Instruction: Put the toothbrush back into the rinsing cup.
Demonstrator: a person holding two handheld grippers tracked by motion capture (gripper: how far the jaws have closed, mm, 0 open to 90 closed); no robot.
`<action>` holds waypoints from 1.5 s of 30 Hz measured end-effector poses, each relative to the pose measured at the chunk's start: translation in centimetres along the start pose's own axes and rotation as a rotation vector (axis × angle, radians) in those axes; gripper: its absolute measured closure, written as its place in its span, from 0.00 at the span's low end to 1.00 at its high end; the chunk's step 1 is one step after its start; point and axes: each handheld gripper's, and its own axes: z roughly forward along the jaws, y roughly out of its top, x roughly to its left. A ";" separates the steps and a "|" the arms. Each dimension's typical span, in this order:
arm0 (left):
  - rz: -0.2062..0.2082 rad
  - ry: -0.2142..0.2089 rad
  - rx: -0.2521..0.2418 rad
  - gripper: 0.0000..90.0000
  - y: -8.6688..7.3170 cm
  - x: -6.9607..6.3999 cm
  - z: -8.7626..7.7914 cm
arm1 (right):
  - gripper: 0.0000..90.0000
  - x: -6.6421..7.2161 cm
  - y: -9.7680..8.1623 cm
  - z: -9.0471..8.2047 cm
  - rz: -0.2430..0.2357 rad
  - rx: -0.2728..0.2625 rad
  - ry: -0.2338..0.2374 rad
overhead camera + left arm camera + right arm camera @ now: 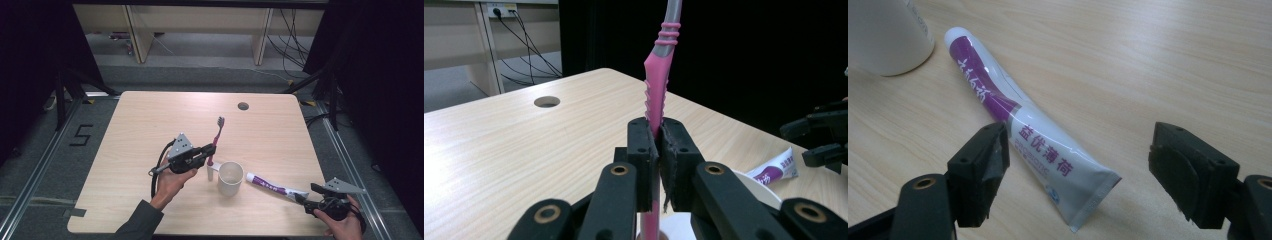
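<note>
Two grippers are in your hands, and the views tell different things about each. From the high view your left gripper sits left of the white cup, clamped on the pink toothbrush, whose bristled head points toward the far edge of the table and whose lower end comes down just beside the cup. Your left gripper view adds what the high view cannot: the jaws are pressed tight on the ribbed pink handle, the brush stands nearly upright between them, and the cup's rim lies just behind the jaws to the right, partly hidden by them. That view also catches the round hole in the tabletop, well apart from everything.

Moving right, the toothpaste tube lies flat on the table, its cap end near the cup and its crimped end toward your right gripper. Your right gripper view shows the tube up close, purple and white with printed characters, and makes the state plain: the jaws stand wide apart with the crimped end lying between them, the pads not pressing it. The cup's base sits at the upper left there, just beside the tube's cap.
</note>
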 end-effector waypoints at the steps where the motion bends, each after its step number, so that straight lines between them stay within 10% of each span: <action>1: 0.002 0.004 0.003 0.92 -0.2 0.1 -0.1 | 0.28 0.0 0.0 0.0 0.003 0.007 -0.001; 45: 0.014 -0.013 0.102 0.84 -3.0 -0.1 -0.9 | 0.28 0.1 0.0 0.1 -0.006 0.006 0.009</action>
